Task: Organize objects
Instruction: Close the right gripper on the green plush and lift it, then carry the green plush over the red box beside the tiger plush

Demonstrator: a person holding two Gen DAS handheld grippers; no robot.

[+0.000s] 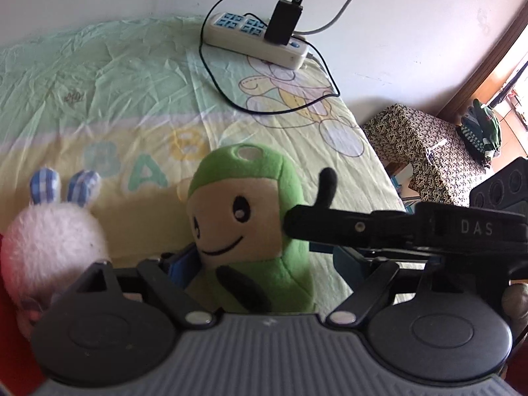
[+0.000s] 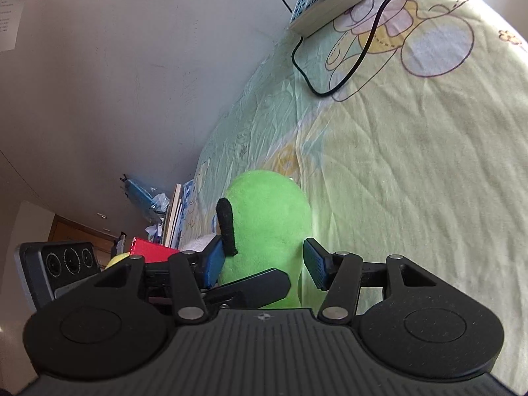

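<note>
Right gripper [image 2: 264, 264] astride green plush toy [image 2: 269, 217] (pads apart)

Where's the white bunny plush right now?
In the left wrist view, the white bunny plush sits low at the left edge on the bedsheet, just left of the green plush.

your left gripper [image 1: 260, 260] half open, pitched down; right gripper [image 2: 264, 260] rolled sideways, blue pads [image 2: 315, 264] apart.

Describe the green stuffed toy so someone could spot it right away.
Start at the bed sheet with its cartoon print. Near its front edge sit two stuffed toys; the green stuffed toy has a beige smiling face and black arms, unlike the fluffy white bunny with checked ears beside it.
</note>
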